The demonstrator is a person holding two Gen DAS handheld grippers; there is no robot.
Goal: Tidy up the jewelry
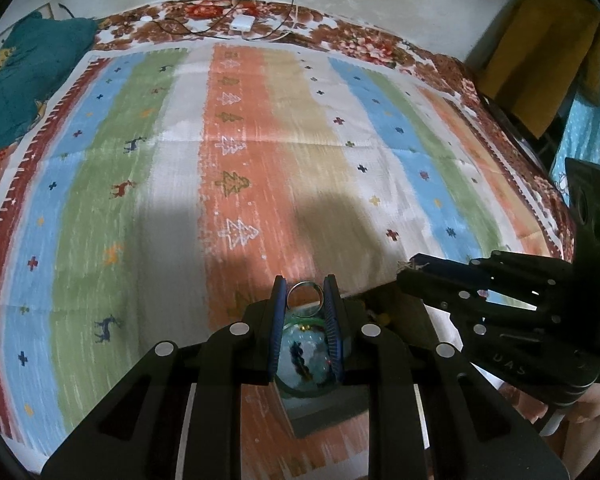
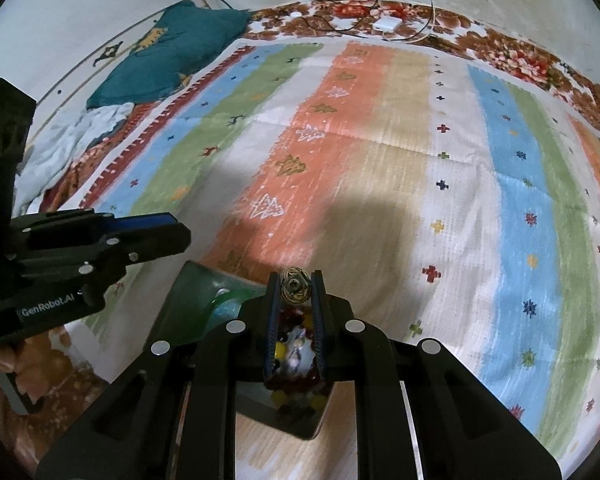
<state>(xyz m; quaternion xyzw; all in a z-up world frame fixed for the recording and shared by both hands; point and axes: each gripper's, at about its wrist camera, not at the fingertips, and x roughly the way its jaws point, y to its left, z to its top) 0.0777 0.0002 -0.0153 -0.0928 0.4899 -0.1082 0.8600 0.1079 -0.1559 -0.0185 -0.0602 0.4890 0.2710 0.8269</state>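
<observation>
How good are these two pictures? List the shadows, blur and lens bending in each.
Left wrist view: strong fisheye bending with dark corners; a broad shadow lies on the striped cloth ahead of the left tool, whose silver ring is sharp; cloth streaks look slightly smeared. Right wrist view: the same bending; a shadow crosses the cloth's middle; the gold ornament in the right tool is sharp.

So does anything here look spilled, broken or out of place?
Nothing stands out. The left gripper pinches a plain silver ring and the right gripper pinches a gold wire-like piece, both held squarely. The striped cloth lies flat and shows no loose jewelry.
</observation>
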